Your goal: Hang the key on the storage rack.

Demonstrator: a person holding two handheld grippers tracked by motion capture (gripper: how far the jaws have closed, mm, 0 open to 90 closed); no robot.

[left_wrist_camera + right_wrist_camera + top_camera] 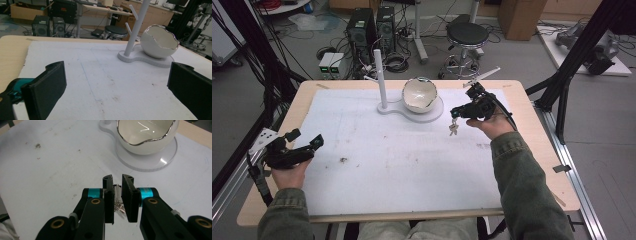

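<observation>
Keys [453, 128] are pinched between the nearly closed jaws of the right gripper [455, 113] and hang below them, lifted clear of the white mat [387, 165], at about 2 o'clock from the mat's middle. In the right gripper view the keys [118, 200] are seen squeezed between the two black pads, with the mat underneath. Just at 10 o'clock from the keys the egg-shaped bowl [419, 94] is set on the white stand base [432, 114], near but apart. A white peg post [380, 77] is raised from the same base at 9 o'clock from the bowl. The left gripper [304, 141] is held at the mat's 8 o'clock edge, well apart from the keys, jaws spread wide with nothing between them.
</observation>
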